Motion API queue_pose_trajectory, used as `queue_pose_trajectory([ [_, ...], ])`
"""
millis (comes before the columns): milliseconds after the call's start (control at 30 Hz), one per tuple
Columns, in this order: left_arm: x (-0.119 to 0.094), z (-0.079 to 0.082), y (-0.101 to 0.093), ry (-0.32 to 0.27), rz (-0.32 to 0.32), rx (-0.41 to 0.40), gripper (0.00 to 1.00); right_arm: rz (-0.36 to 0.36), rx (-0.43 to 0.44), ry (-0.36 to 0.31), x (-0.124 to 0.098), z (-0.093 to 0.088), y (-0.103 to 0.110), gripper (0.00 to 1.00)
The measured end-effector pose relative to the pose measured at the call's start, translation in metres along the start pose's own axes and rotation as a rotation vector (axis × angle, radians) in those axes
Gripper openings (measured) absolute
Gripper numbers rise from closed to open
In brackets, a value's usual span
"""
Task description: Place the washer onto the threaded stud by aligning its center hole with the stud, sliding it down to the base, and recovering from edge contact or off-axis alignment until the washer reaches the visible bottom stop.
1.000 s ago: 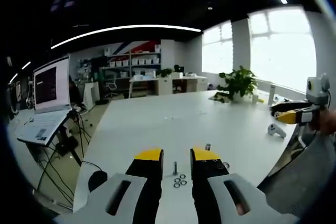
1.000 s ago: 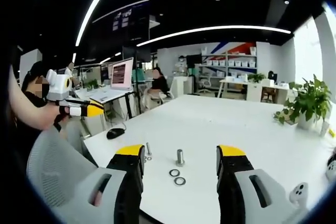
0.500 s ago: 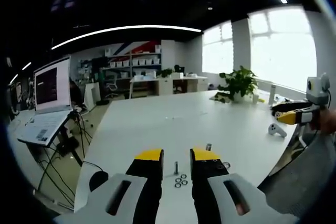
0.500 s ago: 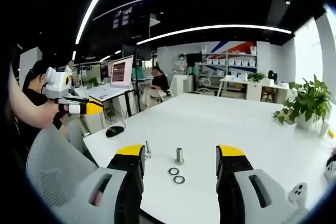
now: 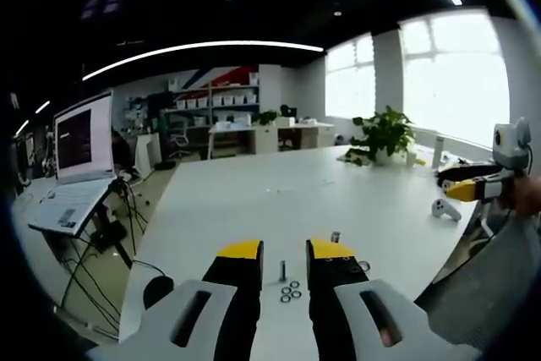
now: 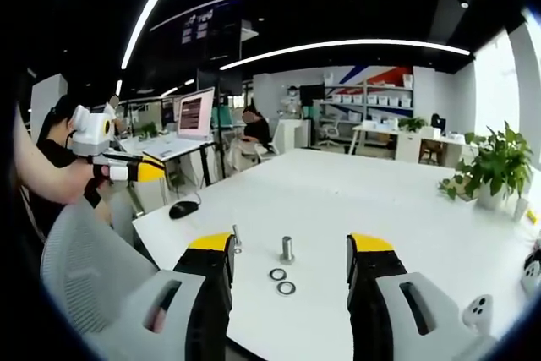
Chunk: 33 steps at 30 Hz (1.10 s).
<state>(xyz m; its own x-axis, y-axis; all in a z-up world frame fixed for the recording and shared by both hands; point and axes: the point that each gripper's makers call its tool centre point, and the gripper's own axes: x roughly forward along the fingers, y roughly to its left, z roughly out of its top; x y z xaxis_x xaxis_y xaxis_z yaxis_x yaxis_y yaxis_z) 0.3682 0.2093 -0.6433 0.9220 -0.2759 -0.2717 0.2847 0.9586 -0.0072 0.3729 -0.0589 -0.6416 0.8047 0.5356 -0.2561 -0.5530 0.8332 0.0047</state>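
On the white table (image 6: pixel 338 200), the threaded stud (image 6: pixel 287 249) stands upright, and two washers (image 6: pixel 281 281) lie flat just in front of it, apart from it. A thinner bolt (image 6: pixel 236 238) stands to the stud's left, partly hidden by a yellow-tipped finger. The right gripper (image 6: pixel 287 251) has its fingers spread wide, holding nothing, with the stud between them.

In the left gripper view, the left gripper (image 5: pixel 283 248) is open too, more narrowly, and empty; a thin upright bolt (image 5: pixel 282 270) and what look like three small washers (image 5: pixel 290 292) sit between its fingers, too small to count surely. A potted plant (image 5: pixel 385 134) stands far beyond the stud; a laptop (image 5: pixel 76 162) stands off the table.
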Motion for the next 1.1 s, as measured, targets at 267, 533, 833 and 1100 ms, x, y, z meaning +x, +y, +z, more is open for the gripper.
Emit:
queue_pose_trajectory([
  [267, 0.0002, -0.0006, 0.0015, -0.001, 0.001, 0.002, 0.18, 0.001, -0.001, 0.0, -0.0001, 0.0001, -0.0003, 0.56],
  [533, -0.0007, 0.0016, -0.0007, 0.0, 0.001, 0.001, 0.18, 0.009, -0.002, 0.009, 0.0008, -0.0011, 0.0011, 0.55],
  [833, -0.0005, 0.0031, -0.0018, 0.003, 0.005, -0.001, 0.18, 0.015, -0.003, 0.012, 0.0014, -0.0014, 0.0023, 0.55],
  [1100, 0.0015, 0.0042, -0.0052, 0.006, -0.004, 0.0, 0.18, 0.022, 0.023, 0.016, 0.0034, -0.0017, 0.0014, 0.56],
])
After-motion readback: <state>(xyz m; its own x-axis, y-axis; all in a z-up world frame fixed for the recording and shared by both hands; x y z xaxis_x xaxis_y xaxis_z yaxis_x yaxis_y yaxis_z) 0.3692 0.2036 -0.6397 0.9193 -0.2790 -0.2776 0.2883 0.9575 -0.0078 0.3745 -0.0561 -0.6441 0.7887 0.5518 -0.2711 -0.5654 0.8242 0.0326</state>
